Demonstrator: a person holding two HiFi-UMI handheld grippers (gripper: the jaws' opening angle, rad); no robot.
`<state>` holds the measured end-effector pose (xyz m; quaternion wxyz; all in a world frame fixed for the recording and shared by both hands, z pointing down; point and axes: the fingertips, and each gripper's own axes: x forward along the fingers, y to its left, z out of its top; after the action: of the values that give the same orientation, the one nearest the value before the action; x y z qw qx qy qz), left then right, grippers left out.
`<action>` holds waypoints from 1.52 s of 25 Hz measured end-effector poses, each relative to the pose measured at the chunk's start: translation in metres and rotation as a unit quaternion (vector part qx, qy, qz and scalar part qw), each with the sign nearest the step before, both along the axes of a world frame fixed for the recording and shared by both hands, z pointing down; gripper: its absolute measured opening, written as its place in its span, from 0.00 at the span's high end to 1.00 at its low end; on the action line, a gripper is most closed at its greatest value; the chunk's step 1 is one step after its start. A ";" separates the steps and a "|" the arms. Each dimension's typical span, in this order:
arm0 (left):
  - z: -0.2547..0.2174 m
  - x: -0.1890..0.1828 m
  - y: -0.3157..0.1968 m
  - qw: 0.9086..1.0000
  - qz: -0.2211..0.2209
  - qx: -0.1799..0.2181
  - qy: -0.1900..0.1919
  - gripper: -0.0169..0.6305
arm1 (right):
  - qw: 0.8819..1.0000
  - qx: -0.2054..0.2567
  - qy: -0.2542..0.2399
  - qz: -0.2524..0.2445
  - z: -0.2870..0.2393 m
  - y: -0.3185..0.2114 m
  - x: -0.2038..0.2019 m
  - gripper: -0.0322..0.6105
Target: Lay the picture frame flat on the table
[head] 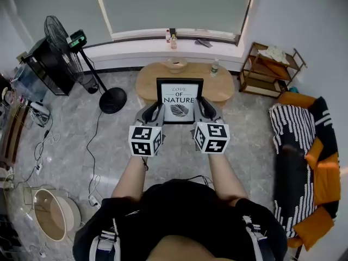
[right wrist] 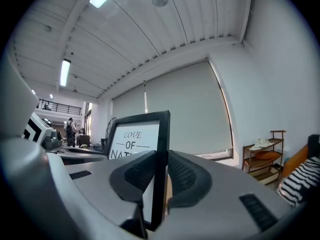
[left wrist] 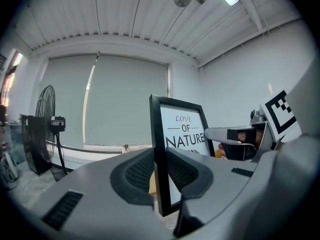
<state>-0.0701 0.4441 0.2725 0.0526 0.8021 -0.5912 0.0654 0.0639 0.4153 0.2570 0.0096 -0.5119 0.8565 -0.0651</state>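
1. The black picture frame (head: 179,100) stands upright and faces the person, with a gripper pinching each side edge.
2. The left gripper (head: 154,113) has its fingers (left wrist: 137,171) clamped on the frame's left edge. The right gripper (head: 205,112) clamps the right edge. On each, the ribbed pads press front and back, and the jaws are narrowed to the frame's thickness.
3. The white print reads "LOVE OF NATURE" above a black leaf drawing.
4. Just beyond the fingertips is an oval wooden table (head: 149,83) with a bowl (head: 176,64) and a small bottle (head: 214,68) on it. The frame shows over its near edge, and I cannot tell whether they touch.
5. A standing fan (head: 62,37) is well left of the fingers. A wooden shelf (head: 269,69) and a striped sofa (head: 299,145) are to the right.
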 end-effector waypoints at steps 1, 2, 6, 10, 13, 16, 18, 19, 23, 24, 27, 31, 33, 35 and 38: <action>0.000 0.001 0.000 1.000 0.000 0.000 -0.001 0.84 | 1.000 0.000 0.000 -0.001 0.000 0.000 0.001 0.82; -0.001 0.003 0.000 1.000 -0.001 -0.001 -0.001 0.84 | 1.000 -0.001 0.000 -0.003 -0.001 -0.001 0.003 0.82; 0.000 0.015 -0.001 1.000 -0.003 -0.005 -0.001 0.84 | 1.000 -0.001 0.002 -0.004 -0.002 -0.002 0.014 0.82; 0.003 0.033 -0.006 1.000 -0.003 -0.006 -0.002 0.84 | 1.000 0.000 0.002 -0.005 0.000 -0.005 0.033 0.82; 0.006 0.052 -0.010 1.000 -0.002 -0.006 0.000 0.84 | 1.000 0.002 0.003 -0.004 0.002 -0.008 0.052 0.82; 0.008 0.073 -0.014 1.000 -0.003 -0.005 0.000 0.84 | 1.000 0.000 0.001 -0.006 0.004 -0.014 0.072 0.82; 0.011 0.083 -0.016 1.000 -0.003 -0.005 0.000 0.83 | 1.000 -0.001 -0.001 -0.005 0.006 -0.018 0.082 0.82; 0.013 0.086 -0.017 1.000 -0.003 -0.006 0.000 0.83 | 1.000 -0.001 -0.001 -0.005 0.008 -0.019 0.085 0.82; 0.020 0.090 -0.026 1.000 -0.004 -0.012 0.001 0.83 | 1.000 -0.003 -0.001 -0.006 0.015 -0.028 0.089 0.82; 0.021 0.091 -0.030 1.000 -0.004 -0.012 0.002 0.83 | 1.000 -0.004 -0.001 -0.006 0.016 -0.032 0.090 0.82; 0.026 0.090 -0.048 1.000 -0.003 -0.013 0.005 0.83 | 1.000 -0.005 0.001 -0.004 0.020 -0.049 0.089 0.82; 0.033 0.083 -0.080 1.000 0.000 -0.010 0.013 0.83 | 1.000 -0.008 0.004 -0.001 0.026 -0.080 0.082 0.82; 0.035 0.078 -0.101 1.000 0.003 -0.010 0.017 0.83 | 1.000 -0.008 0.008 0.002 0.027 -0.099 0.077 0.82; 0.037 0.072 -0.124 1.000 0.008 -0.011 0.021 0.83 | 1.000 -0.007 0.011 0.006 0.028 -0.122 0.072 0.82; 0.038 0.060 -0.166 1.000 0.015 -0.011 0.024 0.83 | 1.000 -0.008 0.016 0.013 0.029 -0.162 0.060 0.82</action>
<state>-0.0100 0.2776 0.3108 0.0743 0.8118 -0.5767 0.0530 0.1237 0.2534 0.2859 -0.0075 -0.5242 0.8492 -0.0638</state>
